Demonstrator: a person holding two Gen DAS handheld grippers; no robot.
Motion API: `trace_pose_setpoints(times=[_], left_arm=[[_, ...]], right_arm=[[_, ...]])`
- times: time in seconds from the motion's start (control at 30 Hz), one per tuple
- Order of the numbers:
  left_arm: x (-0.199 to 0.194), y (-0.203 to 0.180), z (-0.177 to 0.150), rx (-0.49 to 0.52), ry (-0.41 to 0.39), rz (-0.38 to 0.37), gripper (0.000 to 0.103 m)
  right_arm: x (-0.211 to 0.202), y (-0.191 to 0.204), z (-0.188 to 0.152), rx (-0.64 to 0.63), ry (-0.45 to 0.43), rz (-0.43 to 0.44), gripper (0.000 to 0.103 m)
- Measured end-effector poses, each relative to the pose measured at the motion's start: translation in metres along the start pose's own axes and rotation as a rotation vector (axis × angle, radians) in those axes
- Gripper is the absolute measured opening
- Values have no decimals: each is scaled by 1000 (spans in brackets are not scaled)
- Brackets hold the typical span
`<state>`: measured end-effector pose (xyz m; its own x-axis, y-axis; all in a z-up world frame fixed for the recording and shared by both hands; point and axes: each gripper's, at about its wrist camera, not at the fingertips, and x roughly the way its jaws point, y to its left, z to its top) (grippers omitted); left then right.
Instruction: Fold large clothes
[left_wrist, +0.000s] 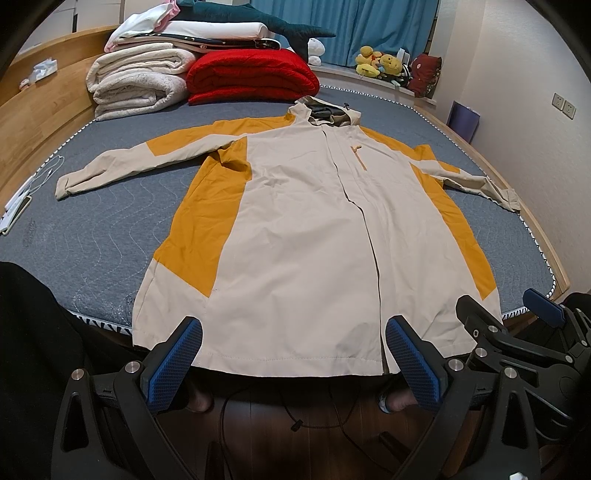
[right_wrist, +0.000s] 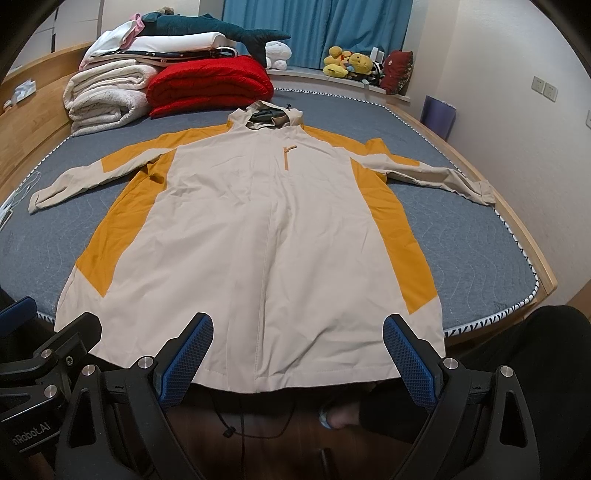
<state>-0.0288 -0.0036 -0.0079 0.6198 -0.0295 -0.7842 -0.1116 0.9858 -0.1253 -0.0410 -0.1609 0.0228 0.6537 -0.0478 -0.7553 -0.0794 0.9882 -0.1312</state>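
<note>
Okay, beige-and-mustard jacket (left_wrist: 306, 221) lies flat, front up, sleeves spread on the grey mattress (left_wrist: 92, 229), hem just ahead of both grippers, left gripper (left_wrist: 293, 363) and right gripper (right_wrist: 297, 360) side by side, jaws wide apart, empty, folded blankets (left_wrist: 140, 79) far beyond.

Matt, perhaps nylon jacket (left_wrist: 295, 229); quilted cloth mattress (left_wrist: 92, 229).

Soft, even room light falls on my views, with hardly any shadows or glare. Straight lines bow toward the rim, and black vignette fills the corners from 1 to 11 o'clock.
</note>
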Motion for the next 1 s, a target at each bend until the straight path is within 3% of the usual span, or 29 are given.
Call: trace_pose_setpoints(times=[0.37, 0.6, 0.83, 0.9, 1.0], left_arm=[[-5, 0, 8, 34, -44, 12, 96], [-33, -1, 27, 73, -141, 5, 81], [-81, 15, 72, 39, -265, 43, 66], [-80, 15, 80, 51, -273, 46, 57], [-67, 17, 99, 53, -276, 32, 55]], right_arm=[[1, 2, 1, 0, -8, 5, 91], [-14, 3, 17, -17, -81, 5, 87], [-52, -32, 55, 81, -181, 29, 85], [-53, -43, 64, 96, -202, 49, 85], [-47, -53, 84, 98, -216, 87, 85]])
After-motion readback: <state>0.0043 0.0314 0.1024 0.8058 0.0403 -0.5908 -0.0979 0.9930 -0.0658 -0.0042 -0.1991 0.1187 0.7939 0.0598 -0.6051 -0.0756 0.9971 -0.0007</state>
